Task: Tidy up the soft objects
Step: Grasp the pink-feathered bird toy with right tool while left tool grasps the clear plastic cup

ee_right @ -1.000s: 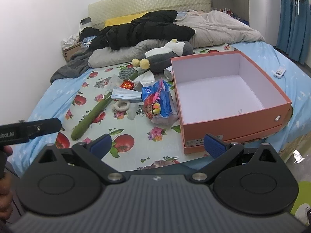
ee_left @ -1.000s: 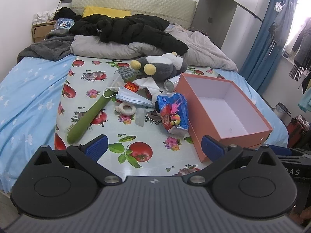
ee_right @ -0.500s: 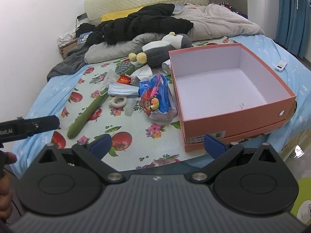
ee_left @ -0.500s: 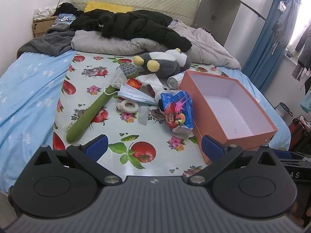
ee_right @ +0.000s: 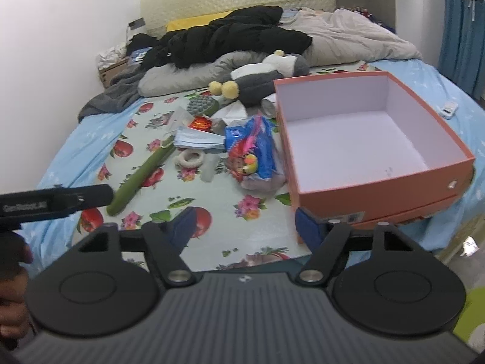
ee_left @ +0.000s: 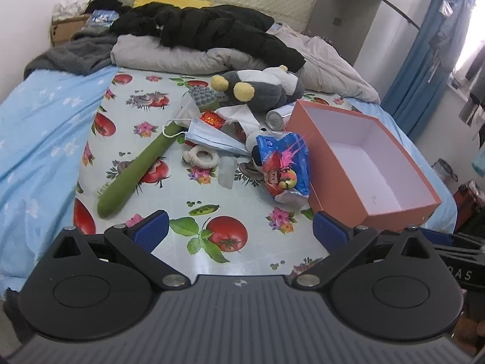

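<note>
Plush penguin (ee_left: 260,91): soft, light, squashy; lies well ahead of both claws, best pinched at its grey belly. Left claw (ee_left: 239,230) spread, empty; right claw (ee_right: 242,227) has just been narrowing, nothing between.

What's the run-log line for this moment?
stage: approach | left gripper: open, empty | right gripper: open, empty, jaws just narrowed | orange box: empty | plush penguin: on bed, untouched

Our left claw (ee_left: 239,230) sits at the bottom of its frame, jaws spread wide, nothing between them. Our right claw (ee_right: 244,223) has just been closing a bit, still gapped and empty. A hand (ee_right: 10,276) shows at that frame's lower left edge.
</note>
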`<state>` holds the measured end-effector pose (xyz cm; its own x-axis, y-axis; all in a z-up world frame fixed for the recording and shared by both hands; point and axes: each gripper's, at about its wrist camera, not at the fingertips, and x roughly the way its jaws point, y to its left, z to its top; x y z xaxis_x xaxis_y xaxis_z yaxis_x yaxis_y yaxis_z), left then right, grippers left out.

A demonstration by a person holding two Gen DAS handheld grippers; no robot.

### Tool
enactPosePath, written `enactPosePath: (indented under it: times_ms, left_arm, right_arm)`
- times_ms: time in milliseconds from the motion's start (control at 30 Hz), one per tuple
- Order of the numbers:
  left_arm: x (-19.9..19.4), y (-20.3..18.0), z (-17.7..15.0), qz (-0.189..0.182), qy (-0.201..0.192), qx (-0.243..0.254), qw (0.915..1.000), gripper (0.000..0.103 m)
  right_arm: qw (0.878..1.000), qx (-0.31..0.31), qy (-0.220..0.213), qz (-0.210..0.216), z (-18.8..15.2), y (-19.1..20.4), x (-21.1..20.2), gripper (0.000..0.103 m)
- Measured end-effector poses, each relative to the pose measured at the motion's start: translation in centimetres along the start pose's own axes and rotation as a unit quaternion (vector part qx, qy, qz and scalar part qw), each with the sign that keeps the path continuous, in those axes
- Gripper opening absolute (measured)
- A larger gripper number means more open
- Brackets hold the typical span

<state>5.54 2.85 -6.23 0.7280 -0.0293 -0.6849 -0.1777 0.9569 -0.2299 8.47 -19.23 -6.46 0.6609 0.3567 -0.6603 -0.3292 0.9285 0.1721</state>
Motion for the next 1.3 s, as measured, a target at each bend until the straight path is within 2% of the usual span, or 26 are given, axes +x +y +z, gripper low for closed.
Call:
enactPosePath:
  times_ms: [200, 267, 333, 500, 633, 700, 767, 1067, 1133, 1300]
  left_arm:
    - [3.2, 1.6, 0.7, 0.013, 0.012, -0.021, 0.9996, 0.089]
    - [4.2, 2.2, 1.2, 0.011, 0.014, -0.024, 0.9996, 0.087]
    - [5.5, 2.7, 1.7, 0.011, 0.015, -0.024, 0.9995, 0.084]
    - [9.6, 3.7, 3.3, -0.001, 0.024, -0.026, 0.9994, 0.076]
    - [13.7, 3.9, 4.4, -0.015, 0.035, -0.022, 0.9990, 0.070]
    - [15.6, 4.0, 4.8, -0.019, 0.044, -0.020, 0.9986, 0.066]
    - [17.8, 4.2, 5.1, -0.025, 0.053, -0.024, 0.9980, 0.065]
    - [25.2, 3.8, 5.8, -0.047, 0.075, 0.005, 0.9961, 0.062]
    - [26.4, 3.6, 5.8, -0.042, 0.077, 0.013, 0.9961, 0.062]
    - [28.8, 3.2, 5.5, -0.034, 0.086, 0.018, 0.9955, 0.062]
  right_arm:
    - [1.000, -0.006, 0.006, 0.017, 0.9, 1.0, 2.6, 0.072]
    - [1.000, -0.008, 0.005, 0.021, 1.2, 1.3, 3.8, 0.071]
    - [1.000, -0.015, 0.004, 0.004, 1.6, 1.7, 5.1, 0.072]
    - [1.000, -0.024, 0.007, 0.016, 2.6, 2.2, 8.5, 0.070]
    - [0.999, -0.046, 0.011, 0.011, 3.3, 2.7, 11.4, 0.057]
    - [0.998, -0.054, 0.013, 0.001, 3.4, 2.9, 12.8, 0.043]
    - [0.998, -0.067, 0.014, -0.013, 3.5, 3.2, 14.3, 0.037]
    - [0.992, -0.109, 0.007, -0.067, 3.1, 3.5, 19.0, 0.036]
    - [0.988, -0.131, 0.000, -0.078, 3.0, 3.8, 19.6, 0.036]
    - [0.987, -0.137, 0.013, -0.086, 2.9, 3.3, 21.3, 0.036]
